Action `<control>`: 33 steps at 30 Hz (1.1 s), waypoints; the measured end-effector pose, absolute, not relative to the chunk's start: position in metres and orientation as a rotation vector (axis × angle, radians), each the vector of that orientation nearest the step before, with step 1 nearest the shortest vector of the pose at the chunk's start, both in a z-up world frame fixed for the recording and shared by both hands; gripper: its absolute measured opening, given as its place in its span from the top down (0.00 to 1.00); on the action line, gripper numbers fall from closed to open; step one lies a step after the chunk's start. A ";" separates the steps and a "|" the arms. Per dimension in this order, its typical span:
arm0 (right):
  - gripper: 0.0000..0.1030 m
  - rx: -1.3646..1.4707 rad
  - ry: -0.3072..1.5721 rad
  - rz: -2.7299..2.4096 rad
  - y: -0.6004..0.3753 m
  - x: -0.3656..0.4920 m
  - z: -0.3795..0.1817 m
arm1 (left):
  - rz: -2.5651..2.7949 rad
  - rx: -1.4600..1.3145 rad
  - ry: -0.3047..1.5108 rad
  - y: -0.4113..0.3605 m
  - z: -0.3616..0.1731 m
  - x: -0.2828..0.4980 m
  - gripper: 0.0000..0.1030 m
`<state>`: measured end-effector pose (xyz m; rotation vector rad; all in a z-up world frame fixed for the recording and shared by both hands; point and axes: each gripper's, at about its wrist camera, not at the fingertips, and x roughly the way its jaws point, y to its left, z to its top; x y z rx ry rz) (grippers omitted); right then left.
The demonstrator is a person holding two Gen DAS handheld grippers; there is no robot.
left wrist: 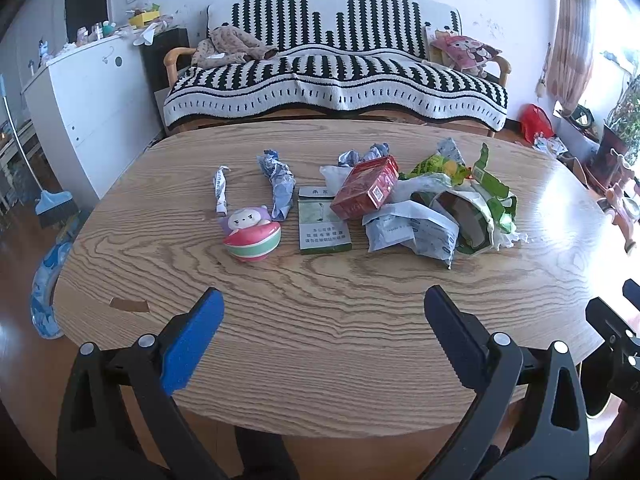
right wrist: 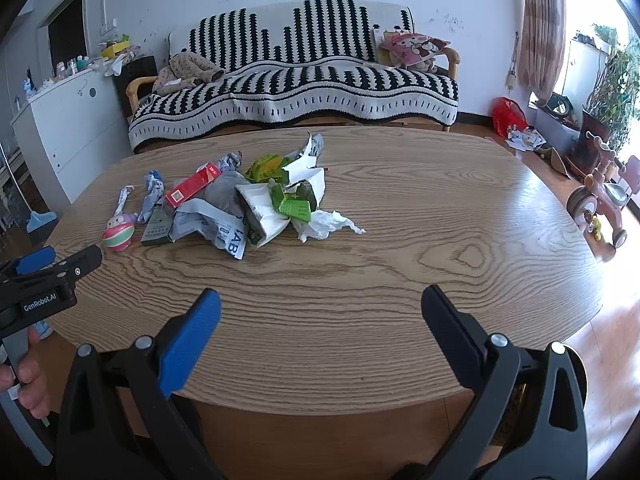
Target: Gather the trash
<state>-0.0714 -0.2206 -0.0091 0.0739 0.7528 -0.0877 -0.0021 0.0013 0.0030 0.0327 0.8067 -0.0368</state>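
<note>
While both tools hang over the near edge of the wooden worktop [left wrist: 320, 340], nothing has been gathered as far as these views show: the left tool [left wrist: 322, 316] has its jaws spread wide with nothing between them, and the right tool [right wrist: 320, 316] is likewise wide open and empty. Beyond a bare stretch of wood, the trash lies well apart from either tool, around the middle of the worktop. Nearest is a striped toy with a cartoon face [left wrist: 251, 236], which may not be trash at all, and just beside it a green cigarette pack [left wrist: 323, 222] lying flat. A red carton [left wrist: 366, 188] leans across the pack's far corner, with a crumpled grey mailer bag [left wrist: 412, 232] and torn green wrappers [left wrist: 490, 192] heaped to the right. Farther back sit a twisted paper strip [left wrist: 220, 188] and a blue-white crumpled wrapper [left wrist: 278, 186]. No bin shows, so I judge the whole collection remains to do.
</note>
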 end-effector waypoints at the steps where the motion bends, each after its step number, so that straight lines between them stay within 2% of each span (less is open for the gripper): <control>1: 0.06 0.075 0.753 -0.087 -0.221 -0.071 -0.009 | -0.036 0.031 0.807 0.002 0.003 -0.002 0.05; 33: 0.06 0.075 0.760 -0.080 -0.219 -0.073 -0.011 | -0.038 0.033 0.808 0.000 0.003 -0.003 0.05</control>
